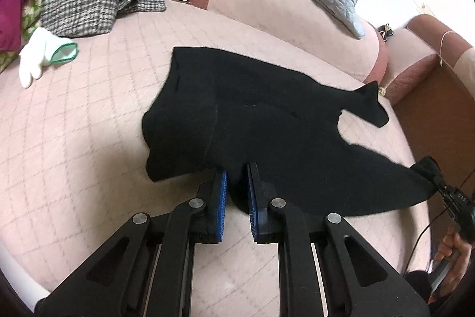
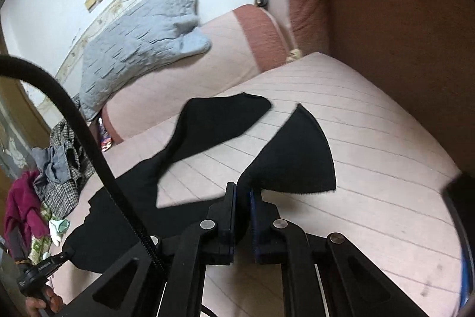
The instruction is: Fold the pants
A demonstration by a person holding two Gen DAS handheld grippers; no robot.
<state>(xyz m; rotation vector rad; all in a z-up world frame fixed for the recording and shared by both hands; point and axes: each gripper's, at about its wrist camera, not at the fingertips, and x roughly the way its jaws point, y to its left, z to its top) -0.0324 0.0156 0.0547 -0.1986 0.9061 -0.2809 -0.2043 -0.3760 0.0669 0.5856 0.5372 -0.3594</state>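
The pants [image 1: 267, 127] lay spread on the pink bed [image 1: 74, 138], left tongs [image 1: 236, 183] clamped on the waist edge, right tongs [image 2: 242, 198] on a leg hem. Lifting both evenly would keep the fold straight.

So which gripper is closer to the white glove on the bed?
Left. The left gripper grips the black pants at the end nearest the white glove. The right gripper holds a leg end on the far side, away from it.
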